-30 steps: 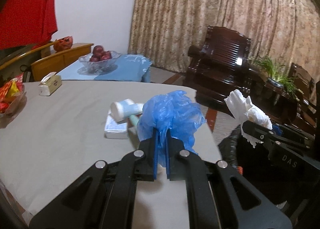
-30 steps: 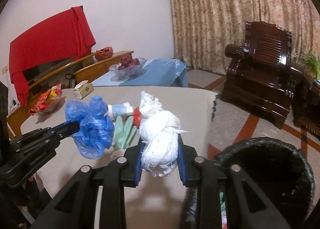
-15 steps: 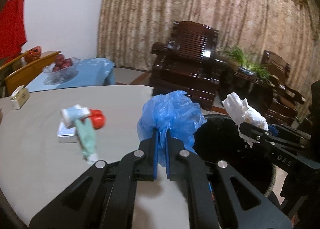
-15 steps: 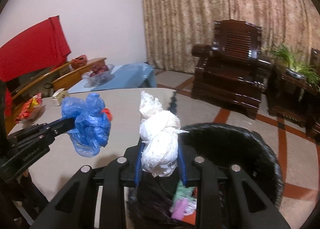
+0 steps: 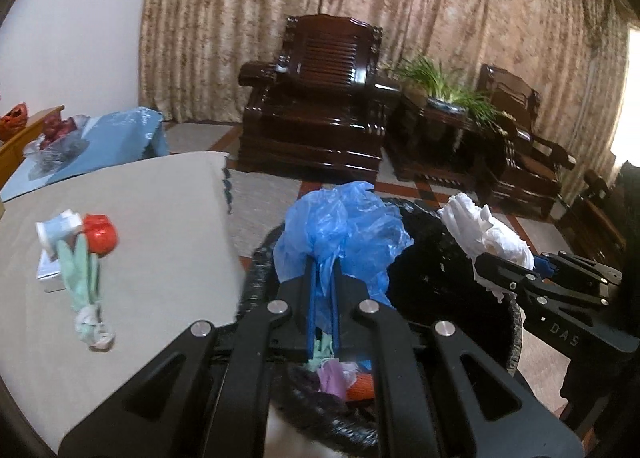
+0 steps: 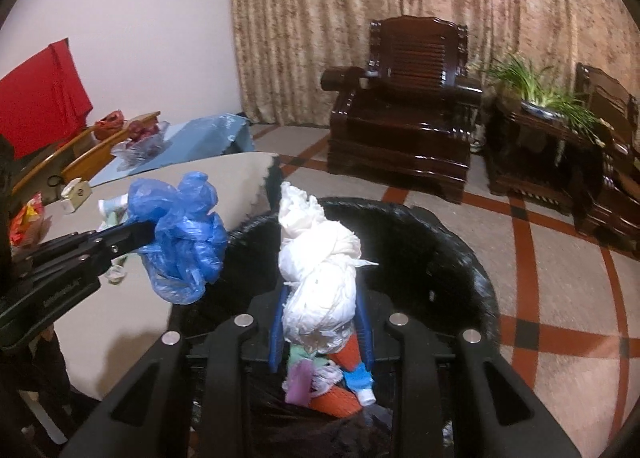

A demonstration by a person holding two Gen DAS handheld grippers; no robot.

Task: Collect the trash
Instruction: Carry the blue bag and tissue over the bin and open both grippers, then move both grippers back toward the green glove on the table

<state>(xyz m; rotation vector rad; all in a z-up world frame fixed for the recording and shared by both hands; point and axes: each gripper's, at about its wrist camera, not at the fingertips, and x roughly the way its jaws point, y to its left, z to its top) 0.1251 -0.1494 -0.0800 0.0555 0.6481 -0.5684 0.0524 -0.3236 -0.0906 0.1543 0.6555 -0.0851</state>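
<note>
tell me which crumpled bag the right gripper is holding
The white bag, knotted, clamped in the right gripper over the black bin; the blue bag is in the left gripper.

- Left wrist view: looks forward and downward along the left gripper (image 5: 324, 298), close above the black-lined bin (image 5: 256, 278), table (image 5: 160, 217) to the left, right gripper (image 5: 516, 278) entering from the right.
- Right wrist view: looks forward and downward along the right gripper (image 6: 320, 322), close over the same bin (image 6: 460, 258), left gripper (image 6: 144, 236) entering from the left.
- Shared: bin, table edge (image 6: 240, 177), dark armchair (image 5: 320, 105) (image 6: 404, 105), curtain (image 5: 440, 17) (image 6: 360, 17), potted plant (image 5: 444, 85) (image 6: 536, 89).
</note>
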